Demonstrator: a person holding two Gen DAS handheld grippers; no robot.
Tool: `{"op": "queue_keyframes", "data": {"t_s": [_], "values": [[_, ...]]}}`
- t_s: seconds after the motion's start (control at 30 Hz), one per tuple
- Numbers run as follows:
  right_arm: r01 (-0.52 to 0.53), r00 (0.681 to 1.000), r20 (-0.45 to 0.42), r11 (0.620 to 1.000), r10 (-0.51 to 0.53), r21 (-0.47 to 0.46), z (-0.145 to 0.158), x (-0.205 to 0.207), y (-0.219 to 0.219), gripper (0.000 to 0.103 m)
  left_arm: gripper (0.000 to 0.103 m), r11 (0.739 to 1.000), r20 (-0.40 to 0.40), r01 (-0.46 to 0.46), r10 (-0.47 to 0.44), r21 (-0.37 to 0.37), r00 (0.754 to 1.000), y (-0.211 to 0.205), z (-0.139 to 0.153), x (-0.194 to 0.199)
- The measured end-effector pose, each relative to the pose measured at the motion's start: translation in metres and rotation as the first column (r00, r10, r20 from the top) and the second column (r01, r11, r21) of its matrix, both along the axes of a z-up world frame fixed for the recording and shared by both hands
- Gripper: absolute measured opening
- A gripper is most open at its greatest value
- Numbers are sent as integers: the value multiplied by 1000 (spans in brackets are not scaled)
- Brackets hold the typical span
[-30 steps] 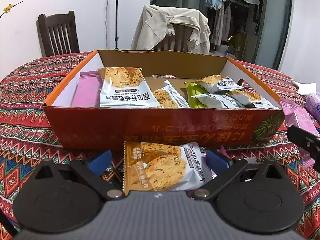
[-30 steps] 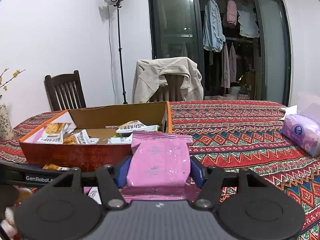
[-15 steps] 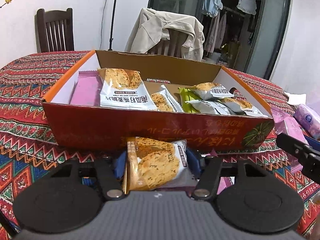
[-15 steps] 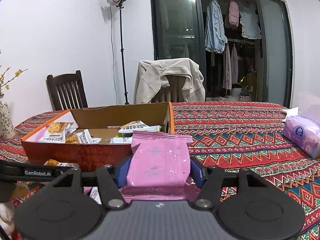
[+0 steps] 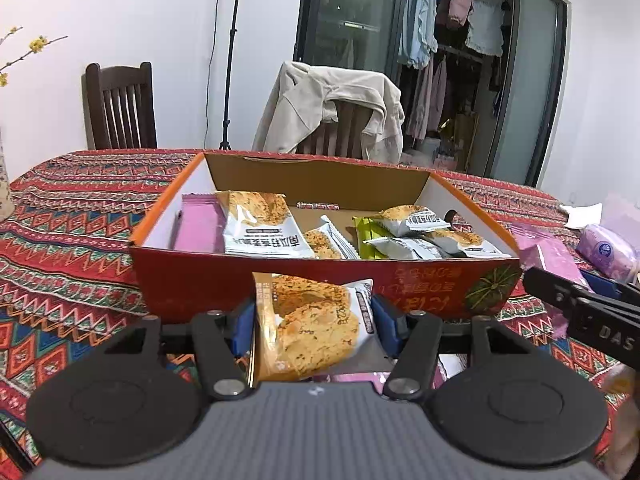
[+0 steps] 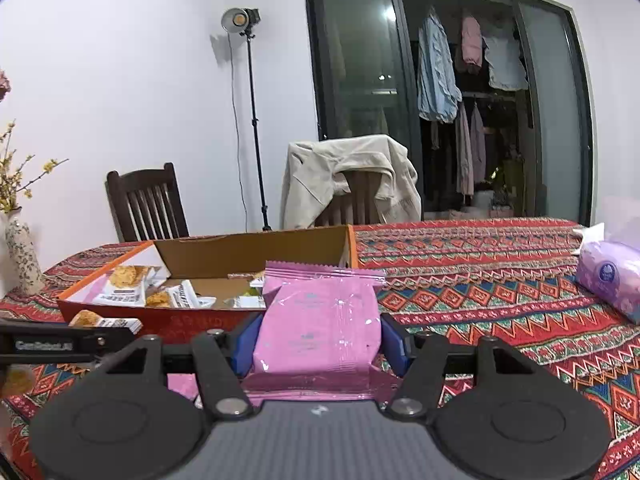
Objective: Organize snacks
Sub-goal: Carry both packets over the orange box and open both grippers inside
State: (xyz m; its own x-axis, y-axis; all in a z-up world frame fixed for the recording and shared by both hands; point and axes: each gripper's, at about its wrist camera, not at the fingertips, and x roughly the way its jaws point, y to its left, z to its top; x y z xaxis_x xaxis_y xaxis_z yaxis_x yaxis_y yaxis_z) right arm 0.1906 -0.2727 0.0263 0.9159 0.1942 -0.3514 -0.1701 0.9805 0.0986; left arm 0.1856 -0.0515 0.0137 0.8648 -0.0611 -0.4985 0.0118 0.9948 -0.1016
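Two grippers each pinch a snack above a surface [image 5: 72, 216] spread with a red patterned cloth. Far left in the right wrist view stands a flowered vase [image 6: 22, 254] with yellow blossom twigs, and behind it a dark wooden chair [image 6: 148, 204]. The left gripper [image 5: 314, 326] has just been closing, and its blue pads now press on both sides of a cracker packet [image 5: 314, 320], white and orange, held clear of the cloth. Straight ahead of it rises the red front wall of an open cardboard box [image 5: 224, 276], which blocks the low path forward; the packet's top edge sits just under the rim. Inside the box, from the left, lie a pink packet [image 5: 198, 224], a large cracker packet [image 5: 260, 224], a smaller one, a green packet [image 5: 370, 236] and several more white ones piled toward the right side. Behind the box a light stand [image 6: 254, 120] reaches up the wall, and a second chair carries a beige jacket [image 6: 348, 176]. Right of the box, the right gripper [image 6: 320, 346] clamps a pink snack pack [image 6: 318, 324] between its pads, beside the box's right corner. More pink packs lie on the cloth beneath it. Far right rests a purple tissue pack [image 6: 610, 280], well apart from the box, with a glass door and hanging clothes [image 6: 440, 76] behind.
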Motion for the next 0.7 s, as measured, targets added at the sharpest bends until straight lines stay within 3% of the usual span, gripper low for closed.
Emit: {"op": "queue_keyframes", "data": {"t_s": [0.33, 0.7], "values": [[-41, 999, 29, 999, 41, 10, 3, -4, 3, 62, 60, 999, 58, -36, 36, -7, 998, 22, 17, -38], [-67, 997, 32, 998, 67, -11, 26, -16, 26, 62, 60, 1000, 140, -13, 11, 19, 990, 24, 42, -47]]}}
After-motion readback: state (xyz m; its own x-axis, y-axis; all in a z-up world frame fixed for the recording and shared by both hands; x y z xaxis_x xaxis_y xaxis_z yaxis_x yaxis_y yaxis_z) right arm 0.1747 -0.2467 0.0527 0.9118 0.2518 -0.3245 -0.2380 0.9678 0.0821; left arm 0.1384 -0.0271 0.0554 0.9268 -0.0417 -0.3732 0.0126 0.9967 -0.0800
